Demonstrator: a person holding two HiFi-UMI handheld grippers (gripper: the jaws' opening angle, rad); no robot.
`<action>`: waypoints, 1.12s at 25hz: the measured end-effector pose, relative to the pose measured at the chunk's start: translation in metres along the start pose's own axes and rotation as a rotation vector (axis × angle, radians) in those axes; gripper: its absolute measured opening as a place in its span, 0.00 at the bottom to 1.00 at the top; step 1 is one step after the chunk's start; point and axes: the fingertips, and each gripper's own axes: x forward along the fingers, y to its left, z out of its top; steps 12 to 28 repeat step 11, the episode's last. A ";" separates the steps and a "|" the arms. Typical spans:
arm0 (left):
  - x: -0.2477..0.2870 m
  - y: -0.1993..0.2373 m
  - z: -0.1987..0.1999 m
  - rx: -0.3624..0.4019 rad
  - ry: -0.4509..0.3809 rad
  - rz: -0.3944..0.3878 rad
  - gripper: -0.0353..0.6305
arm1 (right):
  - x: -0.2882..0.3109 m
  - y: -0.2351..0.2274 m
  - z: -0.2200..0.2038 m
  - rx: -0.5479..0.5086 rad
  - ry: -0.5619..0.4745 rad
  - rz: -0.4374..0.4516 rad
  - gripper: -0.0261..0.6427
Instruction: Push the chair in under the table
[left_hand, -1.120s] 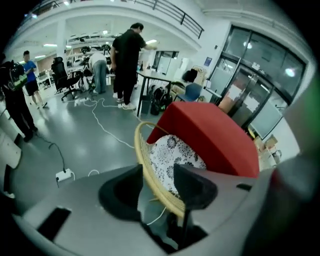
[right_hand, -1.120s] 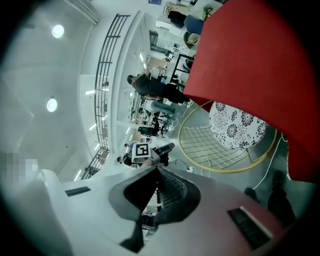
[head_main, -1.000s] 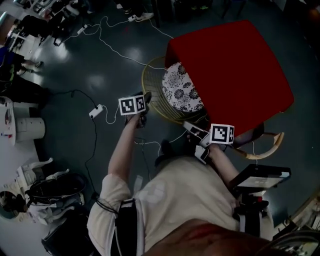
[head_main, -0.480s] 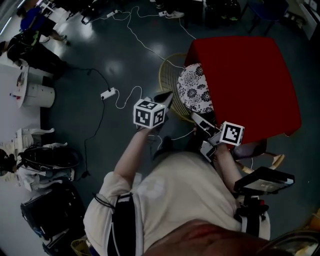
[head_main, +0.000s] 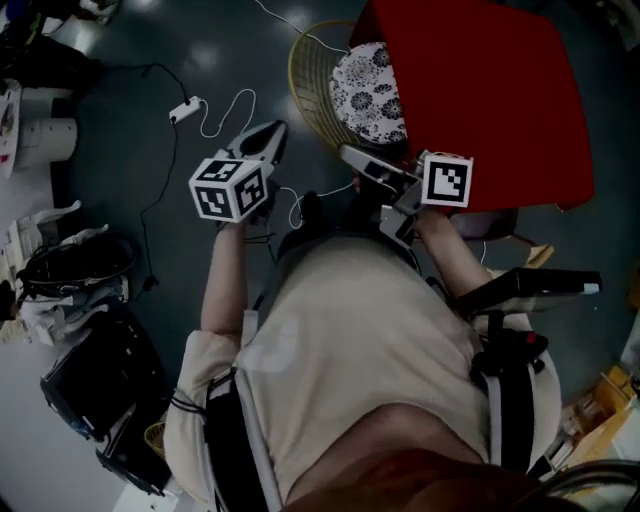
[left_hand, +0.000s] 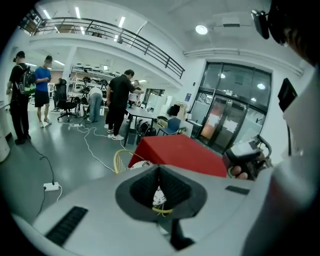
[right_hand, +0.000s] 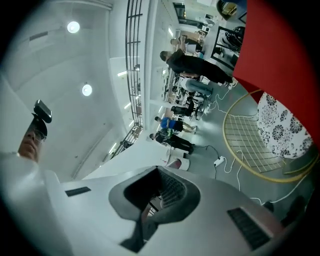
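Floor clutter and bystanders

A power strip (head_main: 185, 108) with a white cable (head_main: 214, 128) lies on the dark floor (head_main: 130, 180), up and left of the left claw (head_main: 272, 135). Black bags (head_main: 85, 265) sit well to its left, and people (left_hand: 119, 102) stand far ahead of it.

No readable text, labels or numbers

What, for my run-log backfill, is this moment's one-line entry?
chair: partly under red table | left claw: shut, empty | right claw: shut, empty
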 end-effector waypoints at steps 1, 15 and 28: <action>-0.005 -0.002 -0.003 -0.006 0.004 -0.007 0.06 | 0.004 0.004 -0.003 0.007 0.007 -0.002 0.06; 0.003 -0.018 -0.016 0.018 0.038 -0.034 0.06 | 0.020 -0.002 -0.012 0.077 0.066 -0.027 0.06; 0.003 -0.018 -0.016 0.018 0.038 -0.034 0.06 | 0.020 -0.002 -0.012 0.077 0.066 -0.027 0.06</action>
